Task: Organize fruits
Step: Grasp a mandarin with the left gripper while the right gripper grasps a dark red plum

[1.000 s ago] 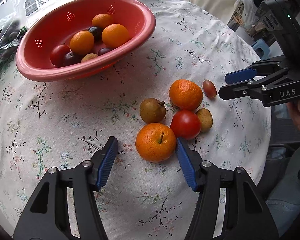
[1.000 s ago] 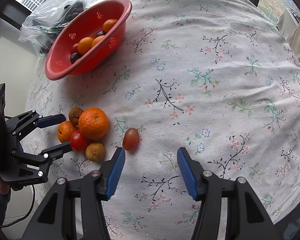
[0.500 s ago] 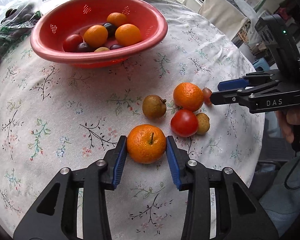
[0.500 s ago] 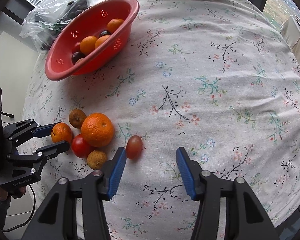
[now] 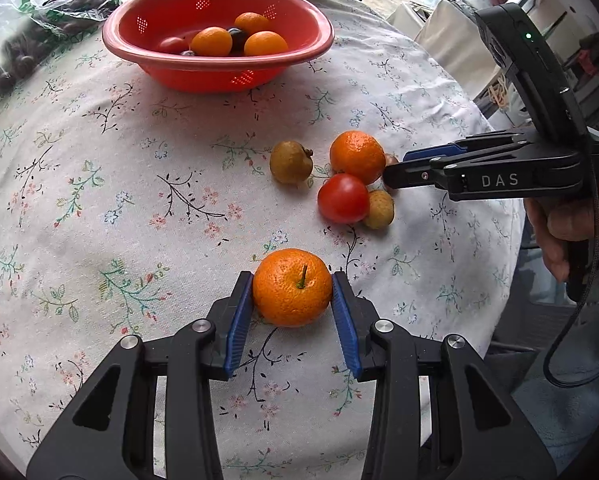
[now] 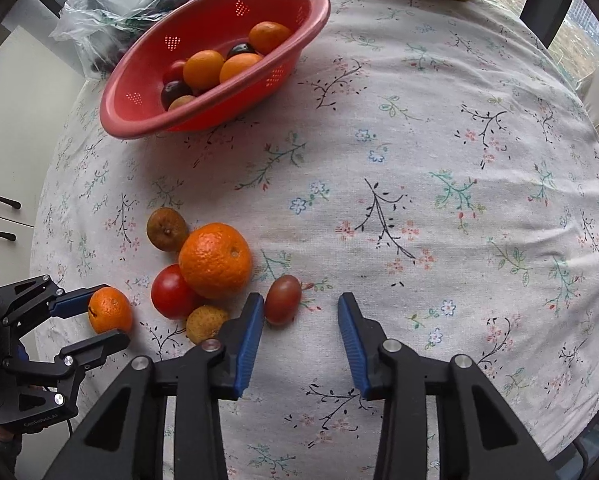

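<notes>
— Orange tangerine (image 5: 292,287): how do you hold it?
— My left gripper (image 5: 292,294) clamps its sides, low over the tablecloth (image 5: 139,208), stem up.
— Your right gripper (image 6: 301,320)?
— Wide apart, its left pad beside the reddish-brown oval fruit (image 6: 282,299), tilted lengthwise.

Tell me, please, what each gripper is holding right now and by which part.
The left gripper clamps a small orange by its two opposite sides, stem facing the camera. The right gripper is open, holding nothing.
</notes>
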A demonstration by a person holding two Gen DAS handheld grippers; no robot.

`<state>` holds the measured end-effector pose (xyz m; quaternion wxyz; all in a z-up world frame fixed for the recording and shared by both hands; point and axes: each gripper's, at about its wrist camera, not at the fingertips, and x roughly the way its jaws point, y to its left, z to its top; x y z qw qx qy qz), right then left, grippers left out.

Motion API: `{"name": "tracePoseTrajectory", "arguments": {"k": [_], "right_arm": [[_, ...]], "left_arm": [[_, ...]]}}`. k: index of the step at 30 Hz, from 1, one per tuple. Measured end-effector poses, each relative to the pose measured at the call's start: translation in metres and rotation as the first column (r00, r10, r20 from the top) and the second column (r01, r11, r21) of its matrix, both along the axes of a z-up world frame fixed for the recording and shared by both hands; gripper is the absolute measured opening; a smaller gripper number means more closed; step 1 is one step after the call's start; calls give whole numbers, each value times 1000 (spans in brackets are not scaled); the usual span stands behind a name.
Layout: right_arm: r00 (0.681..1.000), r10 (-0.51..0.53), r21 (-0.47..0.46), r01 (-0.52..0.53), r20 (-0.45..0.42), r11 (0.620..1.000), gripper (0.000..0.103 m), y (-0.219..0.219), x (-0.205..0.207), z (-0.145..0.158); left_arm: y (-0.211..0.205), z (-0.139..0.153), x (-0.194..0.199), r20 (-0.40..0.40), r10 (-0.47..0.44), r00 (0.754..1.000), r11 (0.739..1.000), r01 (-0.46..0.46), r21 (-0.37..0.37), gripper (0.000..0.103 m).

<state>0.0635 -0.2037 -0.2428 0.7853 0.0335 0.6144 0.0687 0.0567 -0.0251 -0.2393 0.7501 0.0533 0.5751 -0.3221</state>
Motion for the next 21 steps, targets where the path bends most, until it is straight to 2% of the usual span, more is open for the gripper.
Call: {"name": "tracePoseTrajectory", "arguments": {"k": [5,12,21], "right_arm": [[1000,25,-23,-25,-5,999,35,10,1,1],[998,53,-11,-53,-20,999,20,18,3,1],[999,-7,67,10,-49,998,19,3,9,0]], "left_arm": [[-3,3,4,13,7,1000,1000,-7,4,37],[-6,2,10,16,20,1000,1000,-20,11,37],[-4,3,11,17,34,999,999,-34,3,37]]}}
